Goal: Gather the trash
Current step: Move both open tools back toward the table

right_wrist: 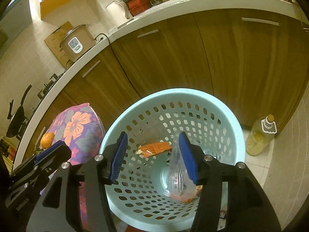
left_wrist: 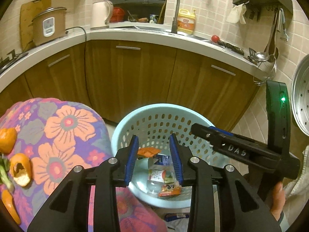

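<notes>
A light blue perforated basket (left_wrist: 123, 127) (right_wrist: 135, 106) stands on the floor beside a flower-patterned cushion (left_wrist: 63, 135) (right_wrist: 77, 123). Inside lie an orange wrapper (left_wrist: 148, 152) (right_wrist: 156, 148), a clear plastic bottle (left_wrist: 157, 174) and a clear snack bag (right_wrist: 178, 181). Orange peels (left_wrist: 20, 171) and a whole orange (left_wrist: 7, 140) (right_wrist: 47, 139) lie on the cushion. My left gripper (left_wrist: 154, 160) is open and empty above the basket. My right gripper (right_wrist: 153, 154) is open over the basket, with the snack bag just beside its right finger. The right gripper's body also shows in the left wrist view (left_wrist: 227, 145).
Wooden cabinets (left_wrist: 135, 73) under a white counter (left_wrist: 135, 33) curve behind the basket. A rice cooker (left_wrist: 49, 26), a kettle (left_wrist: 100, 15) and a sink tap (left_wrist: 173, 7) stand on the counter. An oil bottle (right_wrist: 259, 136) stands on the floor right of the basket. A steel pan (left_wrist: 301, 94) hangs at right.
</notes>
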`<state>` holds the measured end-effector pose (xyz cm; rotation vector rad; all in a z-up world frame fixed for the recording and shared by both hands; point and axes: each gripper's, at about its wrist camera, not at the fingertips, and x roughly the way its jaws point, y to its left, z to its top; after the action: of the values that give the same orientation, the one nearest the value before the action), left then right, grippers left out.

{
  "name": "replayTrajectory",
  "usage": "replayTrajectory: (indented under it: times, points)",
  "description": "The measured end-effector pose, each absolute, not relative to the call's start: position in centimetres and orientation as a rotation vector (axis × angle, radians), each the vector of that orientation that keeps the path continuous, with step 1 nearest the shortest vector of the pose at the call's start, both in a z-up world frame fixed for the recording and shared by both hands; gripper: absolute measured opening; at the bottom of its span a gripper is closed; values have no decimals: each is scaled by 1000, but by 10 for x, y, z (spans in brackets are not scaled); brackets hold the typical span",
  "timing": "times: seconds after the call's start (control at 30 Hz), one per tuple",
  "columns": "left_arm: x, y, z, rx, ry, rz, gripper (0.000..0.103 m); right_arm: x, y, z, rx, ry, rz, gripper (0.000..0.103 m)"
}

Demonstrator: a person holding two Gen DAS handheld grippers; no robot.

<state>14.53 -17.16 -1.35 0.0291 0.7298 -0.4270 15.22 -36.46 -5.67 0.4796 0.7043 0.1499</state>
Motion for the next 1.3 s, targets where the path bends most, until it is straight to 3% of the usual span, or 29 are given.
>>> replayTrajectory:
  times: [0.57, 0.77, 1.3]
  points:
    - [100, -97, 23, -69, 610, -329, 32, 132, -294, -3, 373, 619, 294, 51]
    - [74, -44, 29, -120, 565, -216, 46, 130, -239, 9, 295, 621, 386, 51]
    - [33, 91, 7, -239, 612, 33, 51, 143, -111, 15, 165, 706, 561, 51]
